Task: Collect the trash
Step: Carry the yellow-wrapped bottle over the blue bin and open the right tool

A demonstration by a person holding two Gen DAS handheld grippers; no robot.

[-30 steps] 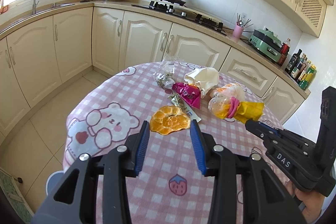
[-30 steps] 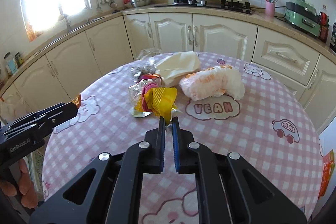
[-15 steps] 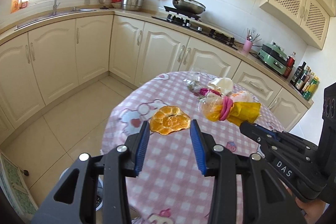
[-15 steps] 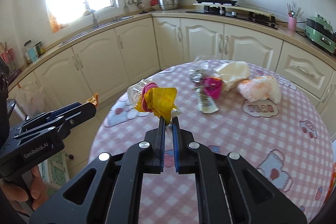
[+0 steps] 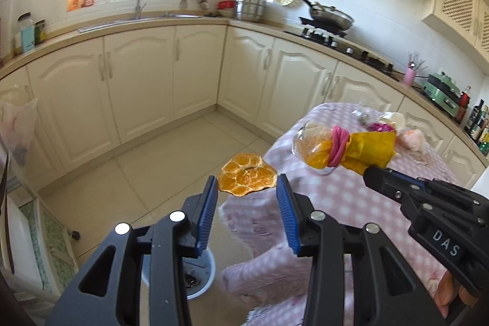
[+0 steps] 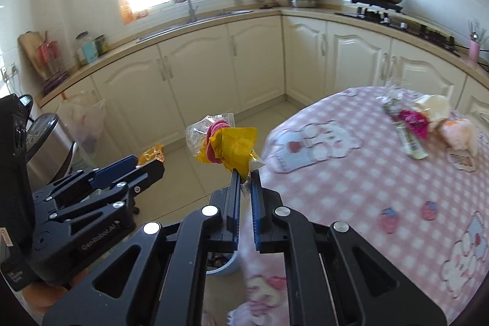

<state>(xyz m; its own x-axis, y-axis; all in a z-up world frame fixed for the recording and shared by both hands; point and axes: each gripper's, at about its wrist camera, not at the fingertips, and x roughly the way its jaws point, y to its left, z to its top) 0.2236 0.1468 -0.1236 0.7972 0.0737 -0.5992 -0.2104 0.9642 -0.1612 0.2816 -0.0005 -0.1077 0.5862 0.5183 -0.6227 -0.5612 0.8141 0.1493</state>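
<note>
- Kitchen, cream cabinets; round table under pink checked cloth, wrappers left at its far side.
- Left gripper: pads clamped on orange peel, held off the table edge.
- Right gripper: nearly closed, pinching yellow wrapper bundle.
- Small bin on floor below: centre each item over it before releasing.

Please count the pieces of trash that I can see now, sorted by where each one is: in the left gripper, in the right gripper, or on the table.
In the left gripper: 1, the orange peel.
In the right gripper: 1, the yellow and pink wrapper bundle.
On the table: about 5, namely clear wrapper, magenta wrapper, flat packet, white wad, orange-white bag.
Total: about 7.
</note>
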